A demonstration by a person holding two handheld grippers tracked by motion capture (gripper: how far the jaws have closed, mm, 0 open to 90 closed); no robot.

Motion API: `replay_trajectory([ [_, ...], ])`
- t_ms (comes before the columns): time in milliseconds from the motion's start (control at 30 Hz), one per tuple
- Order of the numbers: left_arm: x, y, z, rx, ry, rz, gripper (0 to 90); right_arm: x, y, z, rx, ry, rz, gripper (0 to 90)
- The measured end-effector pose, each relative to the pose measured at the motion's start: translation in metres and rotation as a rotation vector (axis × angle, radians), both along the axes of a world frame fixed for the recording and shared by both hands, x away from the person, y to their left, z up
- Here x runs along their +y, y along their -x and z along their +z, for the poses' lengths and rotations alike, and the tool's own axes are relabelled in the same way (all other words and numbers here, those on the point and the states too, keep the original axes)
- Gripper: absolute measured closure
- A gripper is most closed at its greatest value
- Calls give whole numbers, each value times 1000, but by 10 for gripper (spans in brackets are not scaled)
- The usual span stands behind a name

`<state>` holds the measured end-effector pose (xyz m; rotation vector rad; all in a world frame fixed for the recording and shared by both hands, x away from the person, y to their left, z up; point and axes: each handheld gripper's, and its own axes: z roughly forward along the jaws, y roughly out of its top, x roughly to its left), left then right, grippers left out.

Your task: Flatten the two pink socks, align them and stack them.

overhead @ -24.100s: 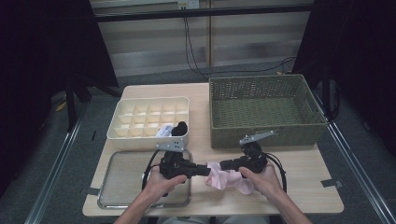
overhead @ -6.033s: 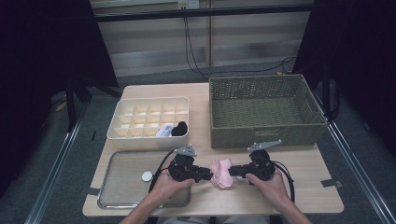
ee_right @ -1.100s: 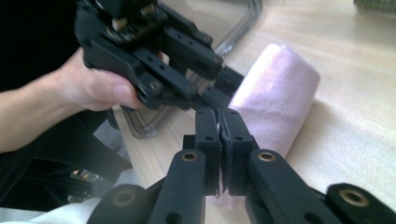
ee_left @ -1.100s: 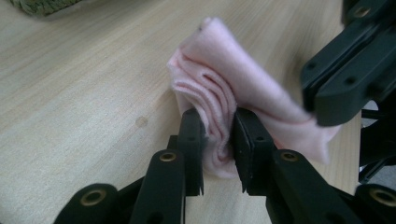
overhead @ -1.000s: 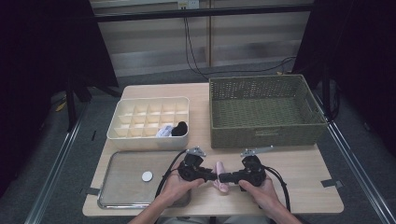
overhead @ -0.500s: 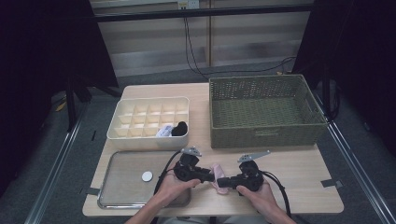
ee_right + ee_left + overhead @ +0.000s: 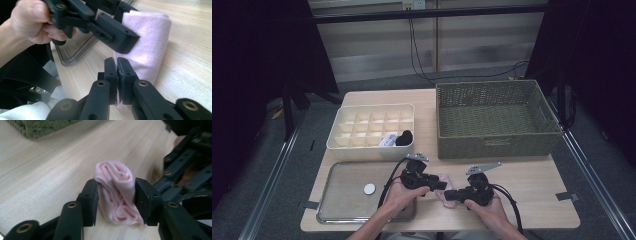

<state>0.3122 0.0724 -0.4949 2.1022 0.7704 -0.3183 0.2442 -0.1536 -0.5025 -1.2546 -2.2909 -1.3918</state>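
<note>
1. Since the earliest frame the pink cloth (image 7: 443,182), then spread loose near the tabletop's front edge, has become a tight roll between the two grippers, and the left gripper (image 7: 115,197) has just been opening its jaws around it.
2. The roll stands between the left pads, which look to be barely touching it. The right gripper (image 7: 117,75) has its jaws pressed together, seemingly pinching the roll's lower edge.
3. Step in hand, as I judge it: finishing the roll. Next comes a firmer regrip, then carrying it to the divided organiser (image 7: 372,131) near the back-left corner.
4. No readable writing or brand anywhere.
</note>
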Motion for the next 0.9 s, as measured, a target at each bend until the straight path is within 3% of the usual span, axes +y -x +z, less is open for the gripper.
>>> replay_trajectory([
  [100, 0, 1, 0, -12, -21, -10, 562, -2, 3, 3, 1, 20, -2, 849],
  [300, 2, 1, -4, 13, -44, -12, 524, -12, 8, 4, 35, 92, -16, 900],
  [467, 4, -1, -8, 76, -14, -28, 549, -12, 5, 0, 55, 79, -22, 900],
  [567, 1, 1, -7, 39, -25, -43, 608, -11, 5, 0, 45, 86, -24, 900],
  [800, 0, 3, -6, 39, -1, -61, 698, -12, 3, -1, 37, 83, -26, 900],
  [833, -4, 4, -3, 11, -9, -70, 706, -11, 3, 0, 38, 84, -27, 900],
  [900, -5, 3, -2, 4, -16, -82, 714, -12, 1, 1, 28, 85, -35, 900],
])
